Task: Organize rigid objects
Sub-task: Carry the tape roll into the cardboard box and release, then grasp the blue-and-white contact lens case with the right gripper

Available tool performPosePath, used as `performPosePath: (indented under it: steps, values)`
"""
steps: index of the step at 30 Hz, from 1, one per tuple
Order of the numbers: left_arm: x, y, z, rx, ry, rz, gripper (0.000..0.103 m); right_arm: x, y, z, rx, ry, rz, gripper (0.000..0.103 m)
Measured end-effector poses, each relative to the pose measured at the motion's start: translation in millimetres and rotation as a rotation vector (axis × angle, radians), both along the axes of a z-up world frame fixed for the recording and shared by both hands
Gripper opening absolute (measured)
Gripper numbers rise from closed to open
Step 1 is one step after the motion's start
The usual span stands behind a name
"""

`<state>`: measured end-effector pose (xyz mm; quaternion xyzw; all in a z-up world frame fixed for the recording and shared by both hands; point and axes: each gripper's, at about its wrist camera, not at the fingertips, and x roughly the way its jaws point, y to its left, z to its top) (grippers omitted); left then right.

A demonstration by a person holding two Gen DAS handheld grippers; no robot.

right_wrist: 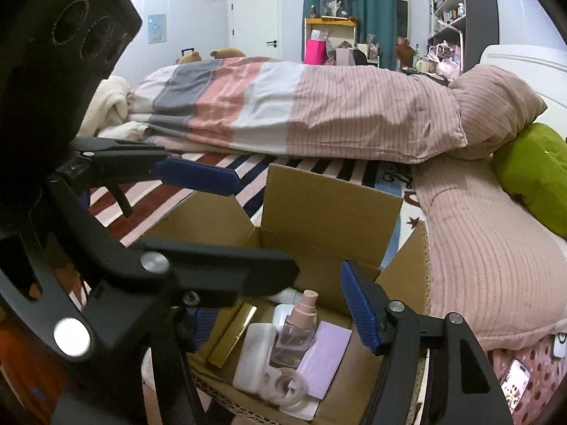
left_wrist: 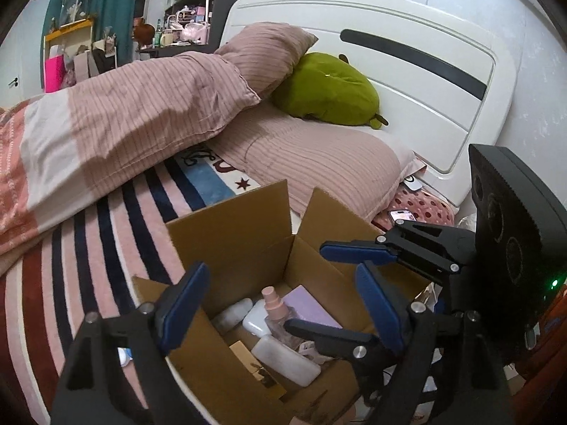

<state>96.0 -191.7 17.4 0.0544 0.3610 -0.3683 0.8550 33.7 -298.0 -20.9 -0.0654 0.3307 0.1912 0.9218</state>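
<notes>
An open cardboard box (left_wrist: 248,226) (right_wrist: 329,205) sits on the bed. Inside lie a clear spray bottle with a pink cap (left_wrist: 274,306) (right_wrist: 297,326), white cases (left_wrist: 285,359) (right_wrist: 253,357), a lilac flat box (left_wrist: 310,306) (right_wrist: 324,357), a gold box (right_wrist: 232,336) and a clear tape roll (right_wrist: 283,387). My left gripper (left_wrist: 280,310) is open and empty above the box. My right gripper (right_wrist: 280,322) is open and empty over the box too; it shows at the right in the left wrist view (left_wrist: 354,276).
Striped blanket (left_wrist: 92,248), pink duvet (right_wrist: 319,117), pink pillows (left_wrist: 319,163), green plush (left_wrist: 326,88) and white headboard (left_wrist: 407,81) surround the box. A phone (right_wrist: 515,384) lies on dotted fabric at right. Shelves and a door stand behind.
</notes>
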Motion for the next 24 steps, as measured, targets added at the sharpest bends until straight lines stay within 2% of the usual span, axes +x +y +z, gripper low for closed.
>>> performPosePath:
  steps: [7, 13, 19, 24]
  values:
    - [-4, 30, 5, -0.042, -0.008, 0.033, 0.083, -4, 11, 4, -0.027, -0.007, -0.003, 0.061]
    - [-14, 78, 11, -0.090, -0.034, 0.084, 0.083, -9, 38, 14, -0.051, -0.022, 0.013, 0.061]
    - [-23, 144, 9, -0.101, -0.060, 0.186, 0.086, -9, 89, 22, -0.064, -0.046, 0.072, 0.061]
    - [-26, 201, -7, -0.116, -0.065, 0.284, 0.088, -3, 140, 18, -0.075, -0.036, 0.143, 0.061]
